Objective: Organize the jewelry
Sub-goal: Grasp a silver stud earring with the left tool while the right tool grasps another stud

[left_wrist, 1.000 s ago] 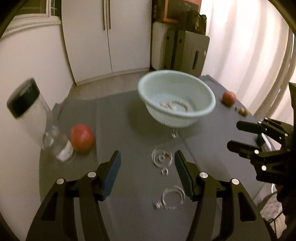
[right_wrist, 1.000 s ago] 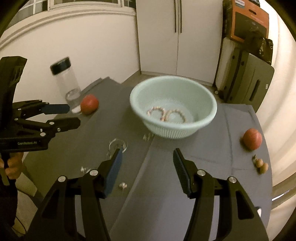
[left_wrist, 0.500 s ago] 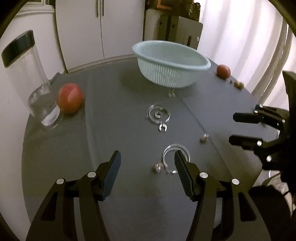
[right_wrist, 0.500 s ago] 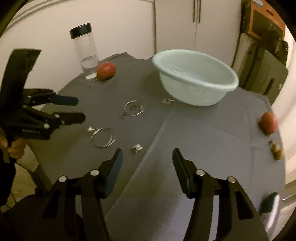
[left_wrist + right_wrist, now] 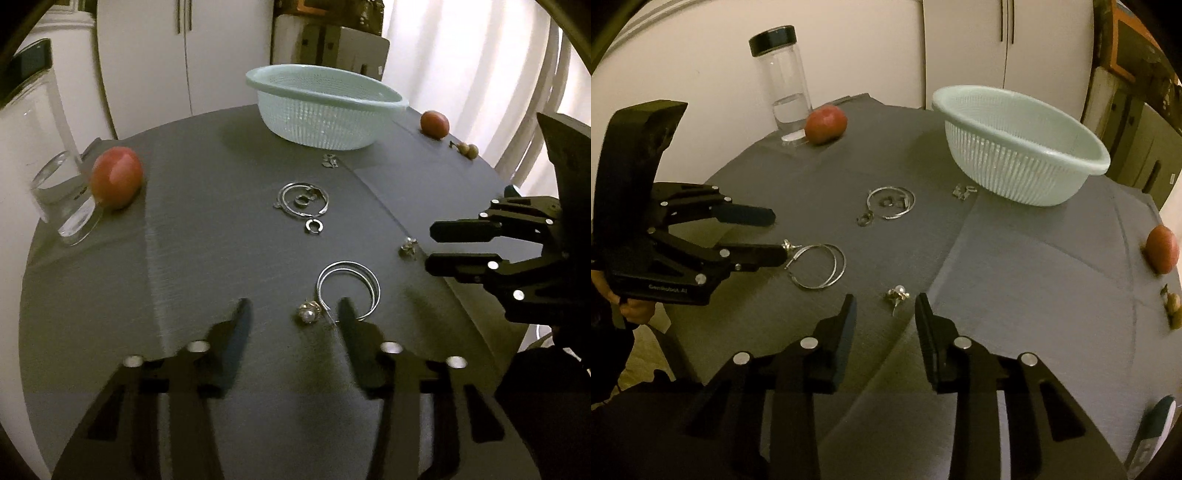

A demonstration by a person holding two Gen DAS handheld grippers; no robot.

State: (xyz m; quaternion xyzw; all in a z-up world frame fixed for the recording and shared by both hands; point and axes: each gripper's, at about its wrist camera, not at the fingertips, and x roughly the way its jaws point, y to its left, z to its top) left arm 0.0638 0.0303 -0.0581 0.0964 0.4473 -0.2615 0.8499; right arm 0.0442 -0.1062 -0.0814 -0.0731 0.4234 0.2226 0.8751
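1. The left hand-held gripper (image 5: 774, 236) is seen part open, its jaws just having been closing, nothing gripped yet; a pearl ring (image 5: 308, 314) and a pair of hoop earrings (image 5: 349, 284) lie right by its tips.
2. The right hand-held gripper (image 5: 884, 308) is likewise narrowed but empty, a small ring (image 5: 897, 294) framed between its jaws, probably lined up for pickup.
3. Beyond both, a mint basket (image 5: 1019, 155) is parked on the dark round table (image 5: 207, 206), likely the drop-off.
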